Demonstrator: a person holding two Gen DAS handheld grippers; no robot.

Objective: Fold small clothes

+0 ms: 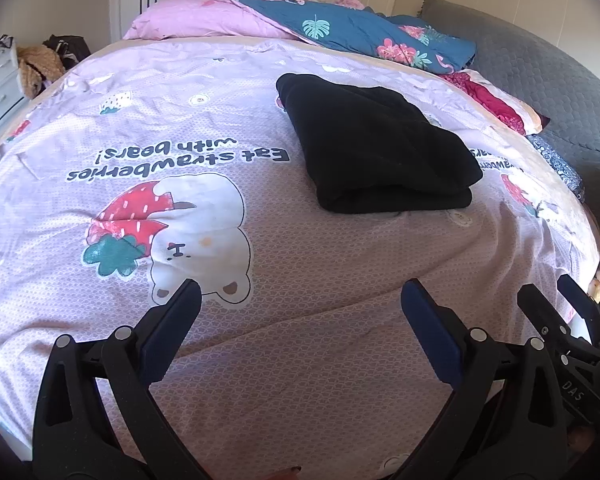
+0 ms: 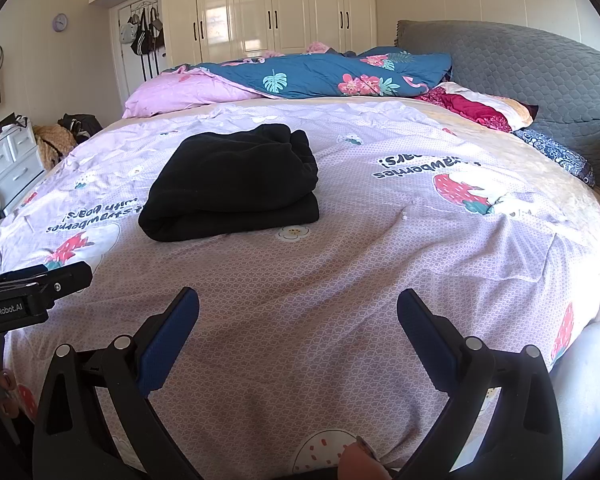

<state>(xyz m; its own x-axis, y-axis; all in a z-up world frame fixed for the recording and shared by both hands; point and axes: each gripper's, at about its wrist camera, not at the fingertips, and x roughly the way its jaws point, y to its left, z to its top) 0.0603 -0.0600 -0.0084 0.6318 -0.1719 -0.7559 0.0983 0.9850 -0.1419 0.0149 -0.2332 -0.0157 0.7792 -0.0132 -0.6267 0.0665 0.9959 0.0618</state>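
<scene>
Ahead, folded black fabric garment point(image 1: 380, 148) lies flat on lilac strawberry-and-bear print bedsheet point(image 1: 260, 264), well beyond both sets of jaws: right of centre line from left wrist view, left of centre from right wrist view point(image 2: 232, 184). Left gripper point(image 1: 300, 300): jaws spread wide, holding nothing, blue pads above sheet. Right gripper point(image 2: 298, 304): jaws equally wide, empty, clear of garment.
</scene>
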